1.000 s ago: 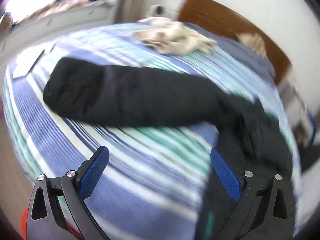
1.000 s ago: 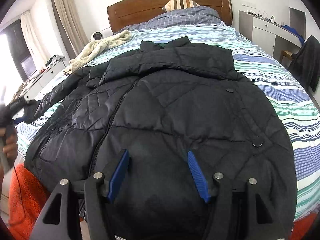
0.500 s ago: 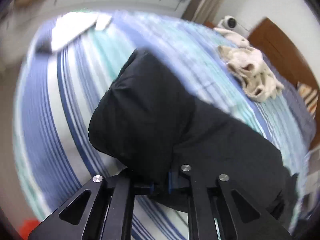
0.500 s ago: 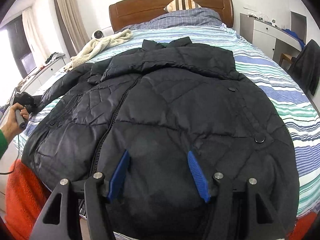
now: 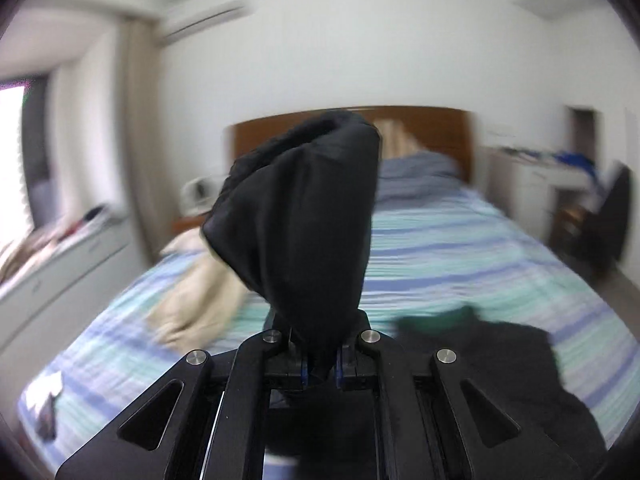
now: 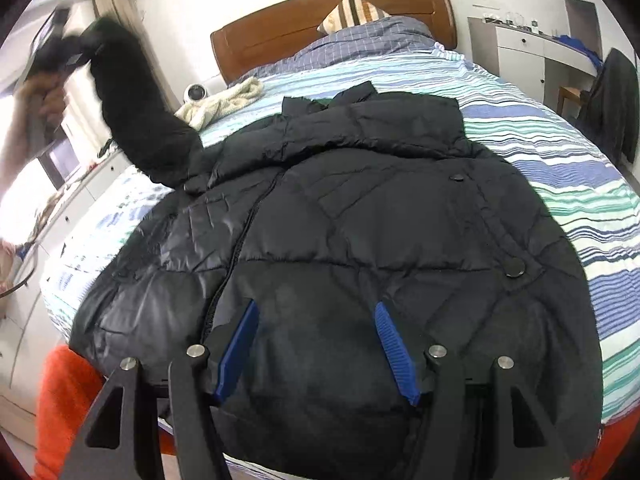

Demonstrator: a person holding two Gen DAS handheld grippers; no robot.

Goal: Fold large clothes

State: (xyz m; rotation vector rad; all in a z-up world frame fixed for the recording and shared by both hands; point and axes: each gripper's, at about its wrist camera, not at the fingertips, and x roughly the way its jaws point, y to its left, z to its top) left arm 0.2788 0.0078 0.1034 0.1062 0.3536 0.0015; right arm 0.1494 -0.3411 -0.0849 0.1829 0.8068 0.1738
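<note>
A large black quilted jacket (image 6: 360, 220) lies front up on the striped bed (image 6: 580, 168), collar toward the headboard. My left gripper (image 5: 320, 368) is shut on the cuff of the jacket's left sleeve (image 5: 304, 216) and holds it raised in the air. In the right wrist view that sleeve (image 6: 136, 120) rises up and left from the shoulder to the left gripper (image 6: 60, 52). My right gripper (image 6: 316, 352) is open and empty, hovering just over the jacket's bottom hem. The jacket's body (image 5: 500, 360) shows at lower right in the left wrist view.
A cream towel (image 6: 224, 100) lies at the bed's far left near a small white device (image 6: 195, 91). Wooden headboard (image 6: 304, 28) and pillows at the back. A white desk (image 6: 528, 52) and a dark garment on a chair (image 6: 616, 100) stand right. White drawers (image 6: 60, 216) run along the left.
My left gripper shut on the sleeve cuff and has lifted it high off the bed, swinging up toward the headboard side. The right gripper stayed open over the hem.
</note>
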